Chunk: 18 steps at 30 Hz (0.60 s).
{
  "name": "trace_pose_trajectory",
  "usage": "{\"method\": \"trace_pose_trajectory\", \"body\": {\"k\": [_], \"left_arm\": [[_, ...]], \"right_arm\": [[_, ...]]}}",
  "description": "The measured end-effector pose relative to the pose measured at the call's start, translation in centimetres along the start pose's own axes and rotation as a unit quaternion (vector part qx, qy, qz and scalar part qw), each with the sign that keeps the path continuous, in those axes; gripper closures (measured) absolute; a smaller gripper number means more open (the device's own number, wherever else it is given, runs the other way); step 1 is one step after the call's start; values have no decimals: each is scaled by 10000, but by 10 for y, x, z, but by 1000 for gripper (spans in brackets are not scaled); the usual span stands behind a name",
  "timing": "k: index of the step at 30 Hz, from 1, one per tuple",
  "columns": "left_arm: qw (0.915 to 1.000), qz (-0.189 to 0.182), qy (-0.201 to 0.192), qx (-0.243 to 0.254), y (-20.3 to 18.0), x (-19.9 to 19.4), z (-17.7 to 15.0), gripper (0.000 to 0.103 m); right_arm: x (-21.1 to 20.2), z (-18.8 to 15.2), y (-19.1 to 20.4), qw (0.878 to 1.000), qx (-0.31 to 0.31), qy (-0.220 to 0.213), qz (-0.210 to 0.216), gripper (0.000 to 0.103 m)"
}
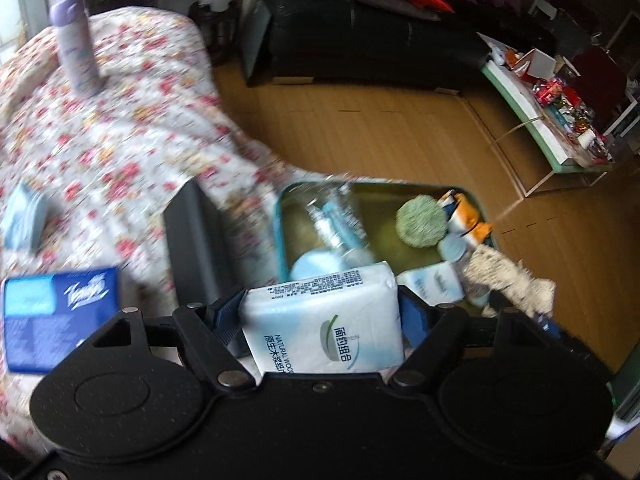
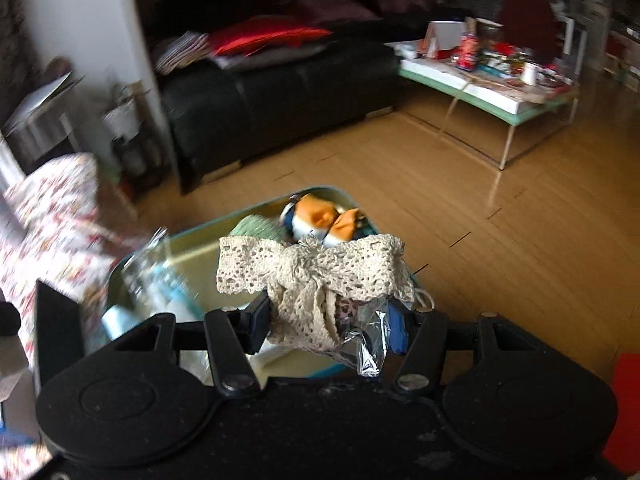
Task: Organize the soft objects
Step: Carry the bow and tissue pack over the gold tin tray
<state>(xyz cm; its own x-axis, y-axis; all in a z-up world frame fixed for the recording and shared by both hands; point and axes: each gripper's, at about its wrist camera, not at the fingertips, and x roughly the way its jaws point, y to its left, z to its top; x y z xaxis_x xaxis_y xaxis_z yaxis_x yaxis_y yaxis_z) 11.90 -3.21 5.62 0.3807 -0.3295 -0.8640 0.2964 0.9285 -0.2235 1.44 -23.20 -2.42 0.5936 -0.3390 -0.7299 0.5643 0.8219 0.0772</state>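
Tissue pack (image 1: 324, 320) sits pinched between my left gripper (image 1: 320, 312) fingers, its long axis running away from me toward 12 o'clock, so the far end already points at the teal tin (image 1: 280, 216). From the left wrist view the tin lies at about 1 o'clock of the pack, just beyond its front edge, with a green round puff (image 1: 422, 220), an orange and white soft toy (image 1: 466, 216), a small white packet (image 1: 432, 282) and a clear bottle (image 1: 336, 220) already inside. The free patch of gold floor I can see is at the tin's middle, between the bottle and the puff; I judge that is where the pack has to go, nose first.

My right gripper (image 2: 328, 320) is closed on a lace bow (image 2: 312, 276) with crinkly clear wrapping under it, held over the near edge of the same tin. In the left view the bow shows at 3 o'clock of the pack, close beside it. Both loads sit near the tin, the right one looks nearer, so I expect crowding at the near rim.

Blue tissue box (image 1: 60, 316) rests at 9 o'clock on the floral cloth (image 1: 120, 152), well apart from the tin
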Motion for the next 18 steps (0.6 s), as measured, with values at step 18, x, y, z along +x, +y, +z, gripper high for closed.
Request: {"method": "trace_pose_trajectory", "body": {"k": [18], "left_arm": [[9999,71,155,-4,-47,82,62,30]], "right_arm": [[26,-14,38,9915,-1165,-109,576,47]]}}
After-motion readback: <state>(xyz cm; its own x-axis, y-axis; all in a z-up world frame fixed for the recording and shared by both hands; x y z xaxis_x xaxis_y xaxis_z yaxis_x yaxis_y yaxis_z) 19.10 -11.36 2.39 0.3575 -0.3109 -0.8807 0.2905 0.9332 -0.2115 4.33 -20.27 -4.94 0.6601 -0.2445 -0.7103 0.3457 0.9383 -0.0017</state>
